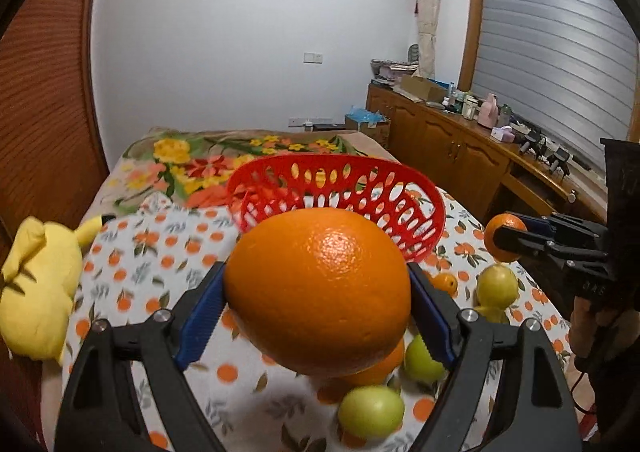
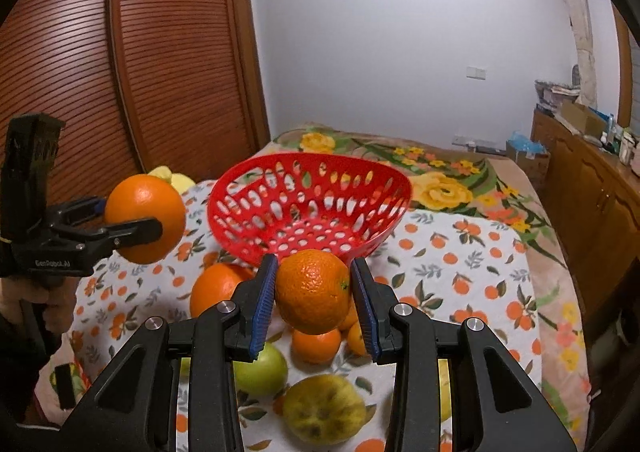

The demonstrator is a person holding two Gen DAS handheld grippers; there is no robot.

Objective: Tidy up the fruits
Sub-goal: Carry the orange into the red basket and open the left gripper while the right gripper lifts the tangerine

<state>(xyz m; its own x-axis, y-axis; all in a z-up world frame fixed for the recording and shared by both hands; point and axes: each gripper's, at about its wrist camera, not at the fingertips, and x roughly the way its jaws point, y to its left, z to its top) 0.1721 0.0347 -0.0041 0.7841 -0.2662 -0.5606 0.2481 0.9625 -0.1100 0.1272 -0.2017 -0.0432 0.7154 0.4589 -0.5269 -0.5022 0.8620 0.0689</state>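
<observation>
The left gripper [image 1: 318, 292] pinches a big orange [image 1: 318, 288], lifted above the cloth [image 1: 188, 252]; the right gripper [image 2: 314, 294] pinches a smaller orange [image 2: 312, 290]. Behind both, the red basket [image 2: 310, 208] sits, seemingly empty, toward the cloth's far edge.

Even indoor light, moderately bright, source overhead. Glare patch on large orange [image 1: 320, 284] toward 12 o'clock. Soft shadow on tablecloth [image 1: 168, 244] beneath fruit at 6 o'clock. Strong fisheye bending, black vignette at corners. Green fruit [image 1: 370, 412] blurred; distant cabinet [image 1: 452, 148] soft.
</observation>
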